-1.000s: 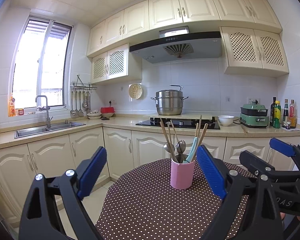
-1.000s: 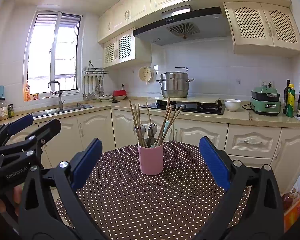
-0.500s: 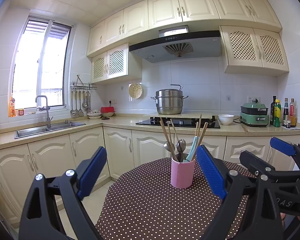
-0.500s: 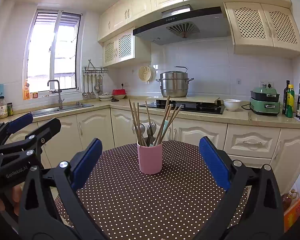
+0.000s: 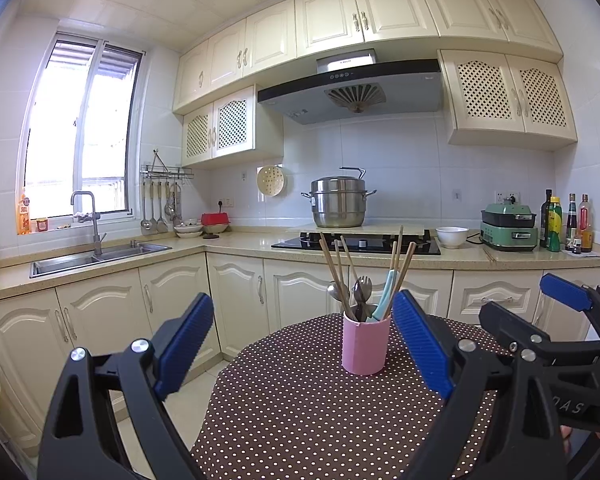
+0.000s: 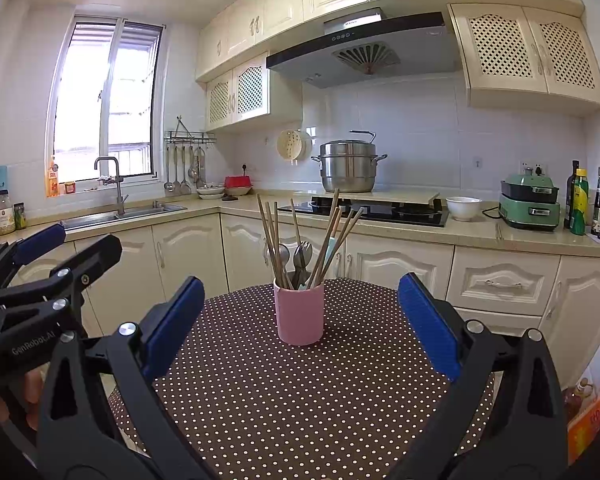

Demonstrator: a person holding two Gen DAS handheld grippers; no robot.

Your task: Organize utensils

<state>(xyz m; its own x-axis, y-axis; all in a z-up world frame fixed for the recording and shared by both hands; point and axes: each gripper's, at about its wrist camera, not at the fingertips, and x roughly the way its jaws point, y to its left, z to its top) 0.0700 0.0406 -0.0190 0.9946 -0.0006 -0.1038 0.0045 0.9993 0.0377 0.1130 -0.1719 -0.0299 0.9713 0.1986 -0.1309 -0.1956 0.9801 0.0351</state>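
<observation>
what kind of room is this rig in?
A home kitchen, by the looks: a steamer pot sits by the hob under a range hood, a sink below the window, cream cabinets around, and a polka-dot table in front.

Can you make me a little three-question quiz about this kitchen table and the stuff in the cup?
1. True or false: the pink cup stands upright on the dotted tablecloth.
2. What holds the chopsticks? A: the white bowl. B: the pink cup. C: the sink.
3. Fill in: the left hand-held gripper and right hand-held gripper are both ____, holding nothing.

Key: 1 true; 2 B; 3 open.
</observation>
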